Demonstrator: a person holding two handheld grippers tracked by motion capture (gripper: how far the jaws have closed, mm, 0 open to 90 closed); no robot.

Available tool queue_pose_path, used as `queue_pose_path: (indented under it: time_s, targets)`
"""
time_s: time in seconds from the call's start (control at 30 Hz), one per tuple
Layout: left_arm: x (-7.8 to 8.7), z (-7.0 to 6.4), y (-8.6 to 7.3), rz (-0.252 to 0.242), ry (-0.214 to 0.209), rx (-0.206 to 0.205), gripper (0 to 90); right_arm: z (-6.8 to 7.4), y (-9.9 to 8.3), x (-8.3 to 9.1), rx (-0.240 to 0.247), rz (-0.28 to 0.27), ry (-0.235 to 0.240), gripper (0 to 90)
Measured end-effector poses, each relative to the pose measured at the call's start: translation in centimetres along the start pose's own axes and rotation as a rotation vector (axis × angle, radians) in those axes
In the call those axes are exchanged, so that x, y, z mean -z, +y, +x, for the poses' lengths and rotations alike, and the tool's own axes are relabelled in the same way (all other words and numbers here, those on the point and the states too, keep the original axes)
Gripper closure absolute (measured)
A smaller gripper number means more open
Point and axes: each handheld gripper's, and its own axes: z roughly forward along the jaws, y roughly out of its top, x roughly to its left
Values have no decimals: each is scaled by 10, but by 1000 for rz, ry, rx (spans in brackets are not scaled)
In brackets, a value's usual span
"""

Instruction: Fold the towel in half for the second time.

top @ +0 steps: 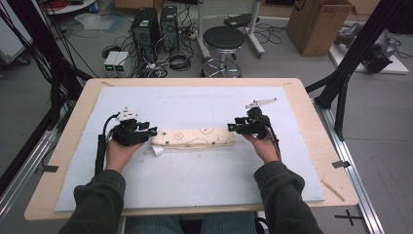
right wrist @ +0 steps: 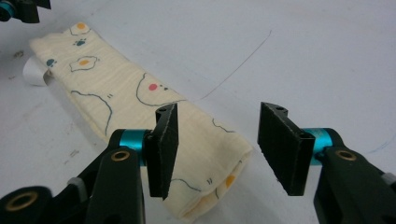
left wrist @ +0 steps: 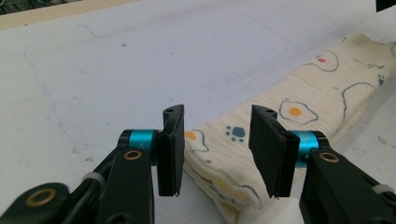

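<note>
Cloth (top: 194, 138), cream with fried-egg and paw prints, lies folded into a long narrow strip across the middle of the white mat (top: 195, 180) that covers the desk (top: 58, 161). Nearest the person, both forearms come in low, one hand at each end of the strip. The left gripper (top: 152, 131) sits at the strip's left end with its jaws parted to a middling gap; in the left gripper view the cloth's end (left wrist: 219, 177) lies between and under the two jaws, not pinched. The right gripper (top: 231, 127) mirrors it at the other end, jaws spread wide; in the right gripper view the folded end (right wrist: 205, 186) lies under the left jaw and reaches only partly into the gap.

The work in hand looks like taking both ends to fold or lift the strip. The risk I see is at the right end: the cloth sits off-centre in the gap, so closing there could catch only the top layer or an edge, and the fold would open when lifted. A small white tag (top: 157, 150) sticks out near the left end and could snag. Uneven lifting of the two ends would skew the strip.

Farther off, beyond the desk, a black stool (top: 223, 39), two computer towers (top: 155, 29) and a cardboard box (top: 319, 24) stand on the floor.
</note>
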Motion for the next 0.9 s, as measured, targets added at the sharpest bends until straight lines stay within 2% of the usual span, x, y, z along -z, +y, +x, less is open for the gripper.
queue_pose_path:
  time_s: [0.33,0.9]
  targets:
    - [6,-7,2,-14,-20,-4,518,3,1,9,-27,-48,-1,368]
    - [12,-11,4,-27,-24,-7,441,6,1,18,-20,-67,-14,253]
